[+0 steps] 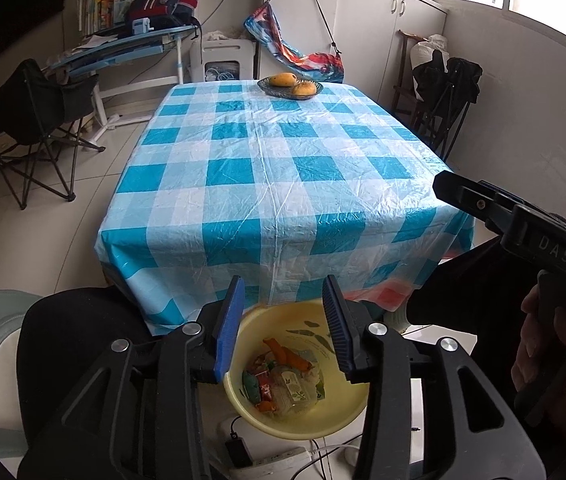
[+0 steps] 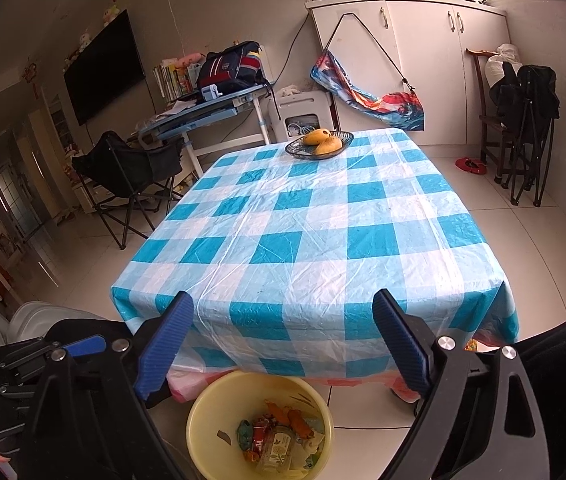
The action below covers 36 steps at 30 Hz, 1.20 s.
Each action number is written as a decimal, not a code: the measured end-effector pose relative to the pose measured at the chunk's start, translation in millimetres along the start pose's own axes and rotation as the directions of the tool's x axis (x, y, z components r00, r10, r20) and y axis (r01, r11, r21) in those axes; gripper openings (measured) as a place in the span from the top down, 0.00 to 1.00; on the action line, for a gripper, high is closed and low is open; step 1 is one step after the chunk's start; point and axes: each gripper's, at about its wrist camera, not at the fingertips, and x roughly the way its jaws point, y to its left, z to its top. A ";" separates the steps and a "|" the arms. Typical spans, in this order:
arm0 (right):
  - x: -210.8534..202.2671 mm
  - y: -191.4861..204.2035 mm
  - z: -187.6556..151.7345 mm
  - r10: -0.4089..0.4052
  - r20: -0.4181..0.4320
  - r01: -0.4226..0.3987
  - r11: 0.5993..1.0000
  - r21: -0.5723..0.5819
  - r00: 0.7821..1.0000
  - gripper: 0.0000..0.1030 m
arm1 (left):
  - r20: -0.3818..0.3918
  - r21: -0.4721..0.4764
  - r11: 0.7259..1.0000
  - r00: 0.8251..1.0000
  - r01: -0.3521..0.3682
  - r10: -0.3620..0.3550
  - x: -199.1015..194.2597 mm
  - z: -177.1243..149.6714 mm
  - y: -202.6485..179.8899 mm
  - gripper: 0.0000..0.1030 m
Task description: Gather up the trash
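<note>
Hanging over the floor at the near edge of the table (image 1: 283,184), the left gripper (image 1: 283,332) had its blue pads apart with nothing between them. Below it stood the yellow basin (image 1: 359,404), on the floor just beside the hanging near edge of the checked tablecloth (image 2: 323,248). In the basin lay the trash (image 1: 283,384): orange peels, coloured wrappers and a clear jar with a green label. Which wrappers they were was hard to make out. The left pad hid a part of the basin's rim in the left wrist view.

The right gripper (image 2: 283,340) had its fingers wide apart and empty, above the near edge of the table. In the left wrist view only its side and the hand (image 1: 555,352) holding it showed, cut off at the right border.

At the far edge of the table stood a dark dish (image 2: 319,146) with two yellow fruits (image 2: 323,140). A white power strip (image 1: 271,464) lay on the floor near the basin, partly hidden by the gripper body.
</note>
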 end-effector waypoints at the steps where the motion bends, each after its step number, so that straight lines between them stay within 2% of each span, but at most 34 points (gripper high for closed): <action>1: -2.4 1.6 1.4 -0.006 0.013 0.006 1.000 -0.009 1.000 0.13 | 0.018 -0.003 1.000 1.000 -0.009 0.009 -3.7 2.0 1.0 0.56; 8: -22.1 14.3 9.9 -0.047 0.121 0.056 0.996 -0.075 0.992 0.10 | 0.143 -0.042 0.994 0.984 -0.099 0.104 -36.5 21.5 15.8 0.38; 13: -38.0 18.0 16.5 -0.075 0.204 0.093 0.992 -0.080 0.976 0.07 | 0.213 -0.050 0.986 0.962 -0.161 0.168 -59.1 31.1 28.5 0.26; 17: -37.2 26.4 14.6 -0.113 0.209 0.139 0.984 -0.115 0.971 0.07 | 0.263 -0.051 0.976 0.940 -0.211 0.217 -76.3 30.0 40.1 0.20; 21: -43.2 33.0 4.5 -0.152 0.236 0.196 0.965 -0.173 0.960 0.07 | 0.276 -0.078 0.969 0.929 -0.235 0.248 -80.9 28.0 51.6 0.18; 25: -48.1 27.1 0.5 -0.157 0.238 0.199 0.966 -0.167 0.958 0.07 | 0.287 -0.104 0.958 0.915 -0.266 0.285 -76.5 24.7 58.4 0.18; 29: -47.1 23.0 0.4 -0.165 0.244 0.207 0.965 -0.158 0.956 0.07 | 0.316 -0.150 0.959 0.908 -0.239 0.276 -79.1 28.3 64.9 0.17; 36: -47.9 21.9 -0.3 -0.174 0.253 0.217 0.964 -0.153 0.952 0.07 | 0.336 -0.153 0.961 0.902 -0.230 0.270 -78.3 32.4 60.6 0.14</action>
